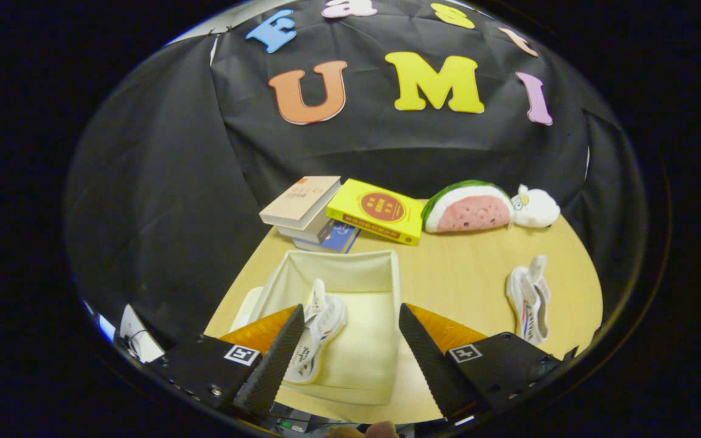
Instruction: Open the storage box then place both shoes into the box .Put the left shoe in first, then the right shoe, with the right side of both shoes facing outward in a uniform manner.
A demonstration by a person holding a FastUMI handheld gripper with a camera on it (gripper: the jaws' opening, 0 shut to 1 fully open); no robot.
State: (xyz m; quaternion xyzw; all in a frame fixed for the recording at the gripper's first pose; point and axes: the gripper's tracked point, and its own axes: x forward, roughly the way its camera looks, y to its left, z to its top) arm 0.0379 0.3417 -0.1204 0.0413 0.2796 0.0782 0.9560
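Storage box (381, 267): cream, open-topped, sits on the wooden counter (460, 274) just ahead of the jaws, its near part lying between them. What looks like its lid (246, 307) lies flat on the counter at its left side. One white shoe (320, 325) with red and blue stripes lies inside the box against the left wall, just beside the left finger (271, 359); left or right shoe cannot be told.

Gripper (349, 353): jaws spread wide, pinching nothing; both fingers clear of the shoe and the box walls as far as can be seen.

Beyond the box, left to right: a stack of books (305, 210), the top one pale, a blue one at the bottom; a yellow book (378, 210) leaning against the stack; a watermelon-slice plush (469, 210); a small white plush (536, 208) touching it.

Second white shoe (530, 298): on the counter well to the right of the box, beyond the right finger (429, 359), apart from everything else.
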